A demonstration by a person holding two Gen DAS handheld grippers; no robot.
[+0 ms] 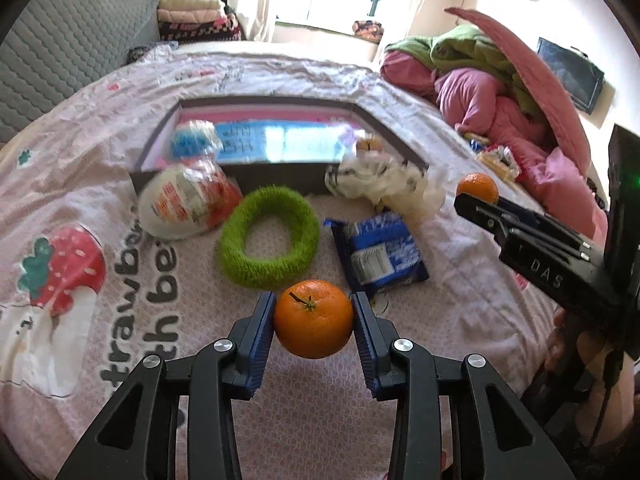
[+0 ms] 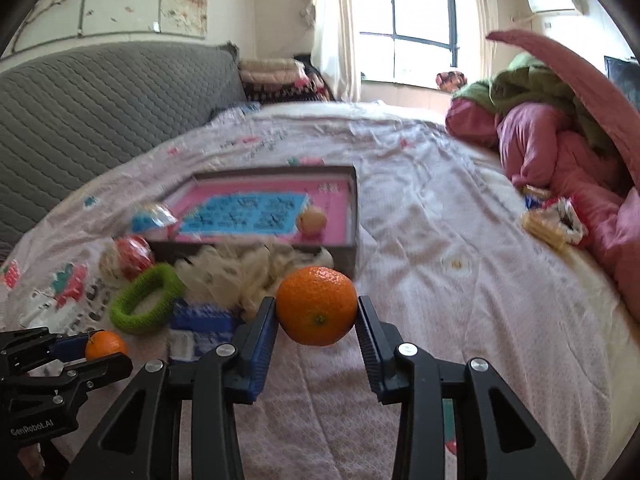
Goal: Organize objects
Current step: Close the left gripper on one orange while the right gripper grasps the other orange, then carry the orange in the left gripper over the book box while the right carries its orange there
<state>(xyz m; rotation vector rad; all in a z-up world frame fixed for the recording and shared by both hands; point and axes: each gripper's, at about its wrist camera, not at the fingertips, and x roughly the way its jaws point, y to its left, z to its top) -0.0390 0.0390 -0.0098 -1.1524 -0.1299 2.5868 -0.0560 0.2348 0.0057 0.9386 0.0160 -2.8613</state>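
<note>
A bed is filling both views, its pink bedsheet [image 1: 120, 168] printed with strawberries and lettering. The left gripper [image 1: 314, 320] is grasping an orange [image 1: 313, 318] just above the sheet; the right gripper [image 2: 317, 312] is grasping a second orange [image 2: 317, 305]. In the left view, a shallow dark box [image 1: 280, 178] with a pink floor is lying at twelve o'clock, a green fuzzy ring [image 1: 269, 236] before it, a blue packet [image 1: 378, 254] at one o'clock. A grey quilted headboard [image 2: 100, 104] is standing at ten o'clock, a window [image 2: 404, 28] at twelve, piled pink and green bedding [image 2: 560, 140] at two.
</note>
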